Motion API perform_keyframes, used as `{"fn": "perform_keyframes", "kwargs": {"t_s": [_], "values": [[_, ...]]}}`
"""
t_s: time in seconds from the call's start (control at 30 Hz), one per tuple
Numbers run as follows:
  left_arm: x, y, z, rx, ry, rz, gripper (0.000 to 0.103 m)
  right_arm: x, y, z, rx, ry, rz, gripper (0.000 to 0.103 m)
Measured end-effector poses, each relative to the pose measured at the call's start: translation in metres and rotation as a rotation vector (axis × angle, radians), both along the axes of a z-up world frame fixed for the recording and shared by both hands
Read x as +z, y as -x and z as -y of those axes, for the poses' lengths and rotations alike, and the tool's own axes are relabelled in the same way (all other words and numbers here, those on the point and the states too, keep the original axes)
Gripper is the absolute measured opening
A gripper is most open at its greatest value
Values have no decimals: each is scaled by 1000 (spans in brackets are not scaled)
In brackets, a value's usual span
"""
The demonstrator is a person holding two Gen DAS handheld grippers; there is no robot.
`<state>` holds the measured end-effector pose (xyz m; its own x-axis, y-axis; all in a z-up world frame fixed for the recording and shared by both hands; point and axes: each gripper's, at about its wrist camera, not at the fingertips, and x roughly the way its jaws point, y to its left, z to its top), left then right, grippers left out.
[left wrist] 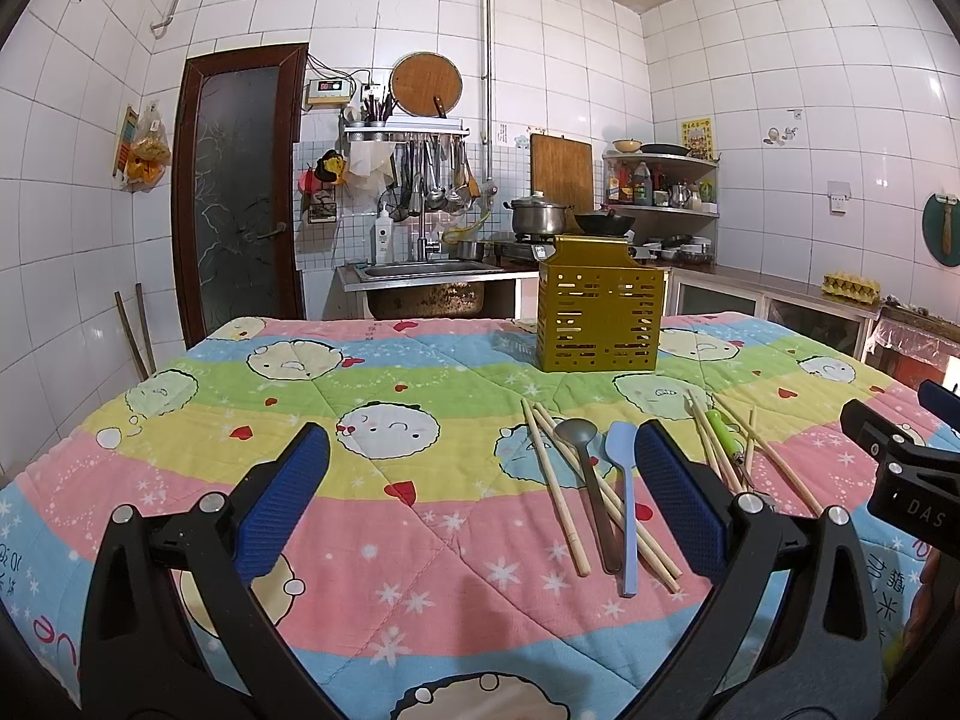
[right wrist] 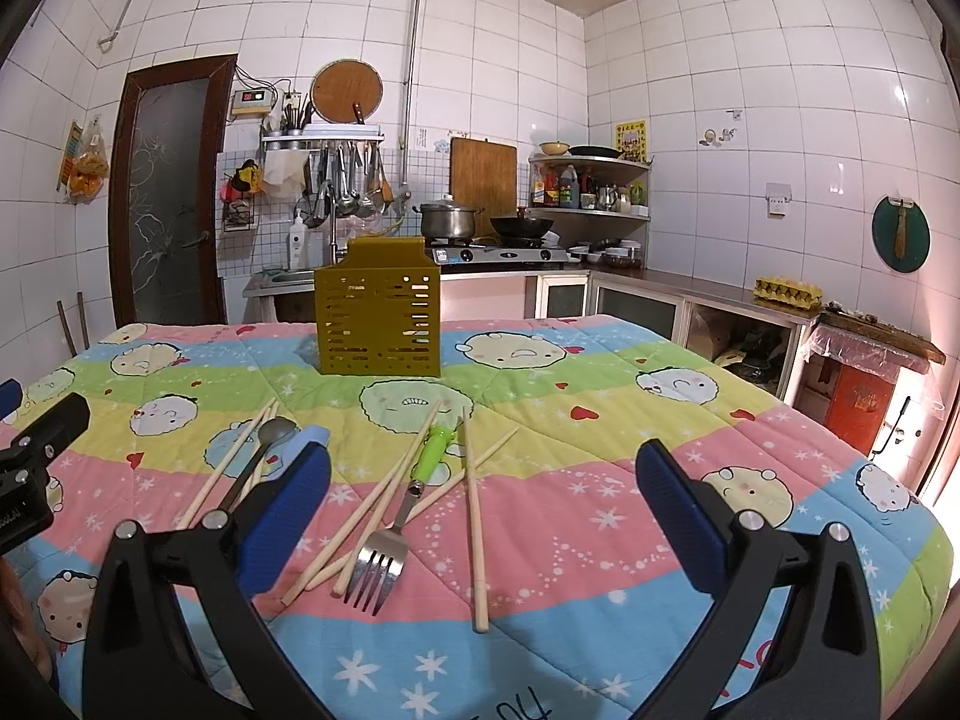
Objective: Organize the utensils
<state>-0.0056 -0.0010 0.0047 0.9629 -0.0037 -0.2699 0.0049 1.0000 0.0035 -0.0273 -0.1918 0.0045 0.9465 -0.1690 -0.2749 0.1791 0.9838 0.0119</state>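
Note:
A gold slotted utensil holder (left wrist: pixel 601 319) (right wrist: pixel 379 320) stands upright at the far middle of the quilt-covered table. Before it lie several wooden chopsticks (left wrist: pixel 555 487) (right wrist: pixel 475 516), a dark metal spoon (left wrist: pixel 591 480) (right wrist: pixel 264 453), a light blue spoon (left wrist: pixel 625 498) and a green-handled fork (right wrist: pixel 403 507) (left wrist: pixel 725 435). My left gripper (left wrist: pixel 480 498) is open above the quilt, left of the spoons. My right gripper (right wrist: pixel 483 510) is open, with the fork and chopsticks lying on the quilt between its fingers. Neither holds anything. The right gripper's body (left wrist: pixel 906 468) shows at the left view's right edge.
The colourful cartoon quilt (left wrist: pixel 312 396) (right wrist: pixel 660 396) covers the table. Behind it are a sink (left wrist: pixel 429 270), a stove with a pot (right wrist: pixel 450 221) and wok, a corner shelf with bottles, and a counter with an egg tray (right wrist: pixel 787 291). A dark door (left wrist: pixel 237 192) is at left.

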Motion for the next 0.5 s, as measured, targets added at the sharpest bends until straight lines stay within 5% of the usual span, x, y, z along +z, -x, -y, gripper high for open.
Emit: {"fn": "perform_keyframes", "kwargs": {"t_s": [0.5], "values": [[4, 1, -1, -2, -1, 5, 98, 0, 0, 0, 0, 0, 1, 99]]}}
